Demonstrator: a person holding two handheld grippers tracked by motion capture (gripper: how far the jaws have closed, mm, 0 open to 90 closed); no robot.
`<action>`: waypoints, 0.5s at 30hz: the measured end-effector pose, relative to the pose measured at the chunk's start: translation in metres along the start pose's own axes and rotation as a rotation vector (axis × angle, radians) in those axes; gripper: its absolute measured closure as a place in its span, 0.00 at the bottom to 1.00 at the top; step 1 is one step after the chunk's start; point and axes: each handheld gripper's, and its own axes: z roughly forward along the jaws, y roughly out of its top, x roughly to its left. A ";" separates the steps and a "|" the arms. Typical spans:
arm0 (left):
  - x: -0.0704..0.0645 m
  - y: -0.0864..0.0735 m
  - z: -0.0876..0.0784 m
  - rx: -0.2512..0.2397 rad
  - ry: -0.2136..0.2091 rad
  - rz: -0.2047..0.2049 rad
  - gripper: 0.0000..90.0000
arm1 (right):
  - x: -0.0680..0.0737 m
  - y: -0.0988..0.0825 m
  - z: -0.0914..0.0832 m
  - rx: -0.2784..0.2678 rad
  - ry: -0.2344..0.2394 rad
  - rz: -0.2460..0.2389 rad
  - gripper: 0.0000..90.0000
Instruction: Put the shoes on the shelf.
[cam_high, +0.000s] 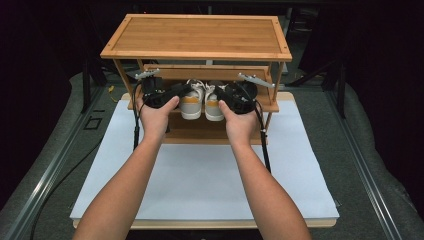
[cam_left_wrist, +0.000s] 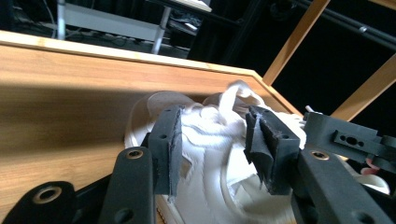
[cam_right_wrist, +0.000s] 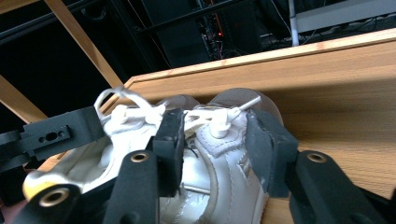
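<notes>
Jaws of the left gripper (cam_left_wrist: 212, 144) and right gripper (cam_right_wrist: 217, 147) stand wide, each straddling one white shoe, left shoe (cam_high: 191, 100) and right shoe (cam_high: 214, 102), without visibly pressing. At frame centre the pair sits on the rack's middle shelf (cam_high: 200, 131), heels toward the person.

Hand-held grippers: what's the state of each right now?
Left hand-held gripper: jaws around the left shoe, grip unclear.
Right hand-held gripper: jaws around the right shoe, grip unclear.
</notes>
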 end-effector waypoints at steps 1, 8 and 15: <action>0.001 0.000 0.000 0.005 -0.004 -0.002 0.61 | 0.000 0.000 -0.001 0.012 0.000 0.001 0.61; 0.002 0.002 -0.005 -0.011 -0.006 -0.007 0.59 | 0.000 0.002 -0.001 -0.021 0.008 0.007 0.62; 0.005 0.005 -0.015 -0.012 0.011 0.006 0.60 | -0.003 0.007 -0.009 -0.018 0.007 -0.002 0.63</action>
